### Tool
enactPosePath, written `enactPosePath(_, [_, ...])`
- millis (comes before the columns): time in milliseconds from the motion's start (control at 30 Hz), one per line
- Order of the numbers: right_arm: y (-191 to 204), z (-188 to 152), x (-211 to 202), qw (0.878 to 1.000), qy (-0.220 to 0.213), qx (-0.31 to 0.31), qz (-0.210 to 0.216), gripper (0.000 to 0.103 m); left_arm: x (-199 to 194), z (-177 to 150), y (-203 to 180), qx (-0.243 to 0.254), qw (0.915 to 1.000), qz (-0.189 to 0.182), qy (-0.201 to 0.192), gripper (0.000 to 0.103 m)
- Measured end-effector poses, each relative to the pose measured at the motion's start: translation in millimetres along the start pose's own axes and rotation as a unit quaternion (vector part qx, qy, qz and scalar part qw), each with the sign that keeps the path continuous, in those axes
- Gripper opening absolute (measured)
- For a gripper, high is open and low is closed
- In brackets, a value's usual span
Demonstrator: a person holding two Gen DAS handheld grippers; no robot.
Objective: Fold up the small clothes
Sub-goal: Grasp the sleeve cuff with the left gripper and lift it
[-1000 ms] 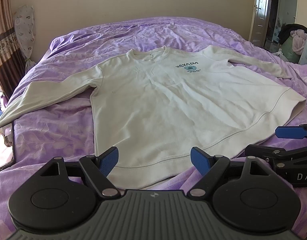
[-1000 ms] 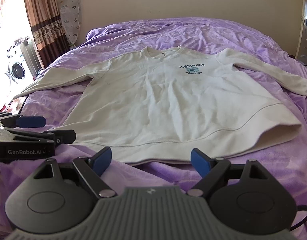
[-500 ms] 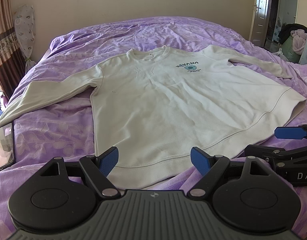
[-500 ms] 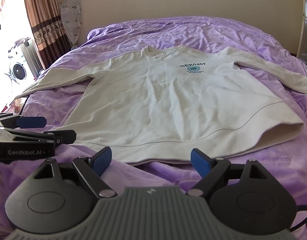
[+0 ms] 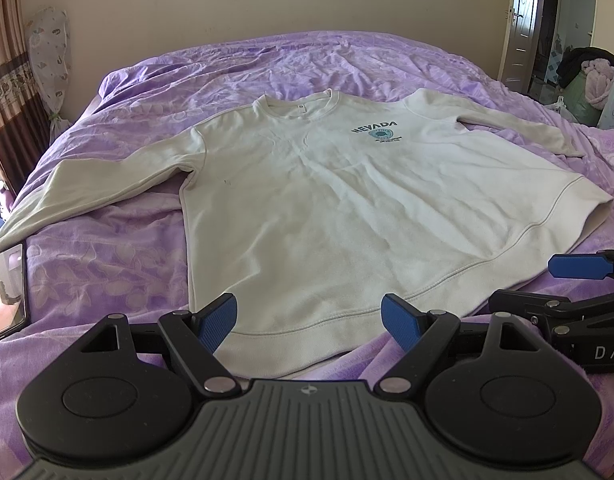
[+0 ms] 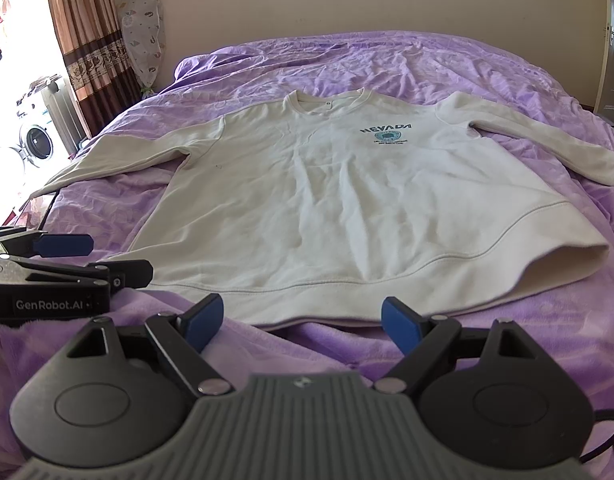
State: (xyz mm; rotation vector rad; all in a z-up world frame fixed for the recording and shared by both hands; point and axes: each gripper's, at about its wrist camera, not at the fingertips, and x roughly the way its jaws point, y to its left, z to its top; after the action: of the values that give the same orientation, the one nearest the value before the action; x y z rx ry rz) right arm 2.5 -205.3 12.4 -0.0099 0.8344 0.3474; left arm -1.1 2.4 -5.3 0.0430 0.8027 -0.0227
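Home bedroom. Wide bed under a crumpled purple cover, patterned curtain by a bright window. Washing machine beyond, wooden door ajar.

A wide bed under a rumpled purple leaf-patterned cover carries a cream sweatshirt spread flat, front up, both sleeves stretched outward. A phone lies on the cover beside the end of one sleeve.

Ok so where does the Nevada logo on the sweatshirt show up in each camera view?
Left wrist: NEVADA logo sits right of centre, upper half, on the sweatshirt.
Right wrist: logo again right of centre, upper half.
Shared landmark: the collar, just left of the logo.
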Motion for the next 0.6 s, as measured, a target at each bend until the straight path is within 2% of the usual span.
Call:
enactPosePath(100, [1, 1, 2, 1.0, 0.007, -0.006, 0.006, 0.082, 0, 2, 4, 0.003, 1.0, -0.008, 0.004, 0.095])
enactPosePath(200, [-1, 9, 3, 0.999, 0.012, -0.022, 0.026, 0.082, -2, 9, 11, 0.003, 1.0, -0.004, -0.005, 0.085])
enactPosePath(333, [-8, 37, -5, 0.997, 0.011, -0.055, 0.044, 0.082, -5, 31, 27, 0.013, 0.9997, 0.013, -0.013, 0.075])
enactPosePath(467, [-21, 76, -9, 0.996, -0.01, -0.074, 0.051, 0.081, -4, 59, 65, -0.019, 0.9998, 0.006, -0.01, 0.063])
enactPosePath(533, [-29, 98, -4, 0.996, -0.019, -0.075, 0.047, 0.075, -3, 74, 91, -0.044, 0.9989, 0.012, -0.014, 0.057])
enactPosePath(600, [-38, 119, 4, 0.996, -0.028, -0.077, 0.042, 0.062, -3, 86, 119, -0.066, 0.9973, 0.029, -0.016, 0.05])
